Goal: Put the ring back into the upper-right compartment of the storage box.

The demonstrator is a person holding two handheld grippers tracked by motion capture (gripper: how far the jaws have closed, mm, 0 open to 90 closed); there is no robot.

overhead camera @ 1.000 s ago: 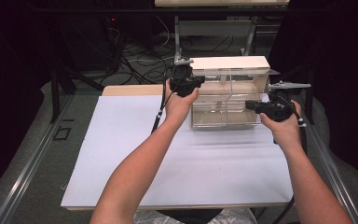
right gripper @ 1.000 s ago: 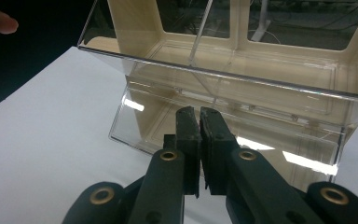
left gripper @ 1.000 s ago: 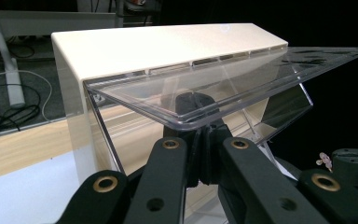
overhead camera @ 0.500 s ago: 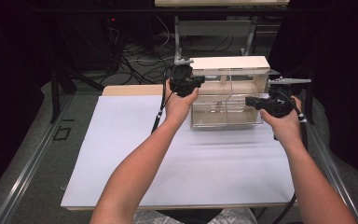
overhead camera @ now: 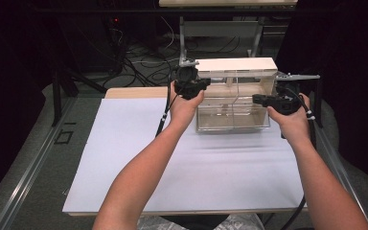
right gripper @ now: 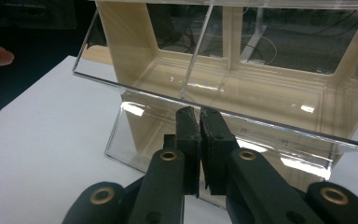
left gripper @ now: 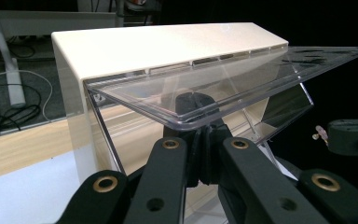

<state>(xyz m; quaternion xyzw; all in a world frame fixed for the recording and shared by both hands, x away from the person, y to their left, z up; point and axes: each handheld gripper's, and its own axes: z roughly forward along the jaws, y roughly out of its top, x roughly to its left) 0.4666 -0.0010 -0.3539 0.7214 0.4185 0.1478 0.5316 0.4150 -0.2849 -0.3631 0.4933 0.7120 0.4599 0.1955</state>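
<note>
Both claws are pressed together: the left gripper (overhead camera: 191,85) sits under the raised clear lid (left gripper: 223,79), the right gripper (overhead camera: 273,100) beneath its edge at the right end. The cream box (overhead camera: 235,67) with clear compartments stands at the far edge of the white table (overhead camera: 139,163), which lies open toward the person.

White table (overhead camera: 139,163), clear-lidded box (overhead camera: 232,103) on it

One lidded bin (overhead camera: 235,103), two claws – left (overhead camera: 202,85), right (overhead camera: 258,99)
</note>
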